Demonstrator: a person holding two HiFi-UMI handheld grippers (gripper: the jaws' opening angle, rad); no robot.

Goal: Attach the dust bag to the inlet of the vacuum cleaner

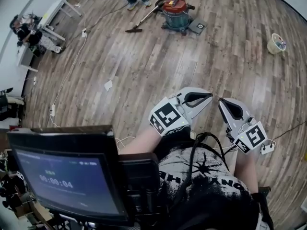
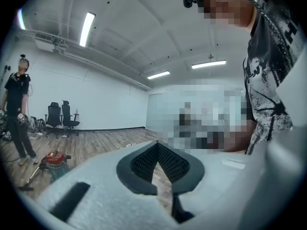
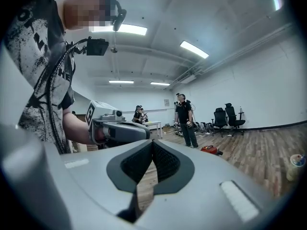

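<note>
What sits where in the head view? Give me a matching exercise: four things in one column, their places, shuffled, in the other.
Things:
1. vacuum
2. monitor
3. bucket
4. paper scrap

Places in the head view:
A. on the floor at the right edge
B. bottom left corner
C. on the floor at top centre
D. on the floor, left of centre

Pairs: 1-C, 2-B, 3-A, 4-D

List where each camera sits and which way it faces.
Head view: on the head, facing steeply down at the floor; shows shirt, left gripper, right gripper.
Left gripper view: on that gripper, facing level over the floor; shows shut jaws, shirt.
Right gripper view: on that gripper, facing level over the floor; shows shut jaws, shirt, left gripper.
All three share the vacuum.
</note>
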